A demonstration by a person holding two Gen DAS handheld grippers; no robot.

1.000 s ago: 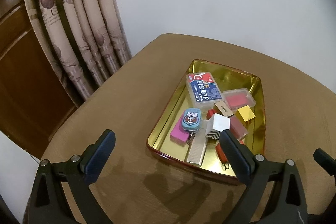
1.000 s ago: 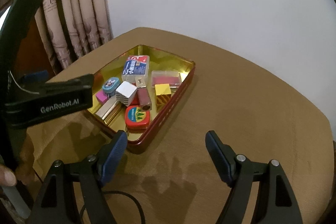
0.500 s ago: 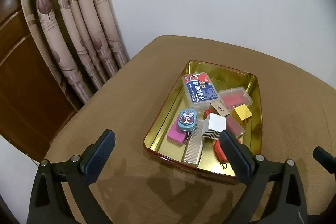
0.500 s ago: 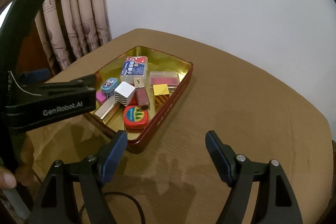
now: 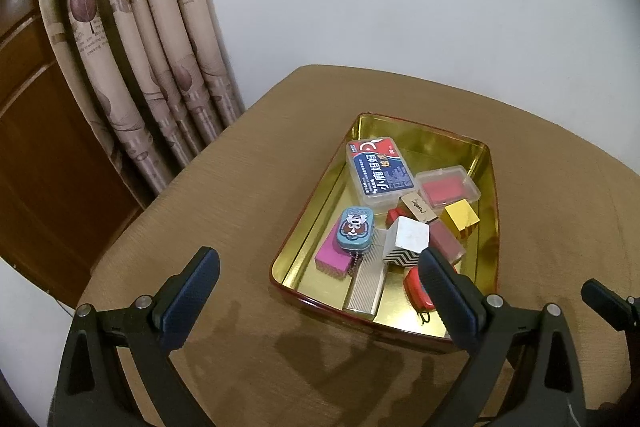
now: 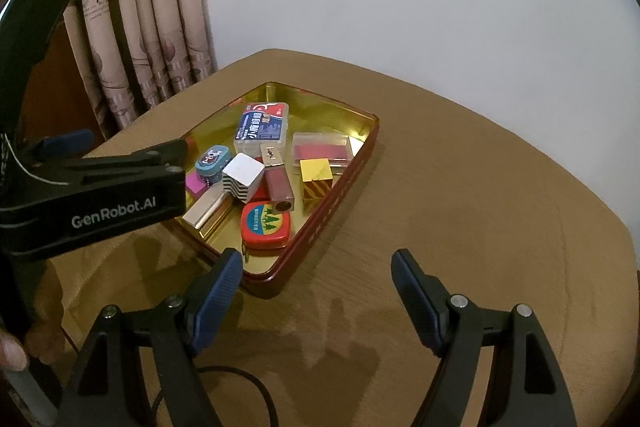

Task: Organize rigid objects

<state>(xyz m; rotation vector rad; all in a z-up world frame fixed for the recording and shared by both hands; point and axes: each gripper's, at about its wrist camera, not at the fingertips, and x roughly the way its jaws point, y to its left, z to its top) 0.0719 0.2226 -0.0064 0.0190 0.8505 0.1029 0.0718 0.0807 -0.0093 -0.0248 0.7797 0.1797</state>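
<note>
- Right gripper hangs over the brown table, jaws spread wide.
- Gold tray holds small boxes (a red tin nearest).
- Left gripper crosses the left side.

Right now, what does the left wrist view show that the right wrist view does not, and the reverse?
Only the left wrist view shows the wooden door beside the curtain and its own open left hand-held gripper.

Only the right wrist view shows the red tin's full face, a black cable on the table, and the open right hand-held gripper.

Both show the gold tray, the blue card box and the silver cube.
</note>
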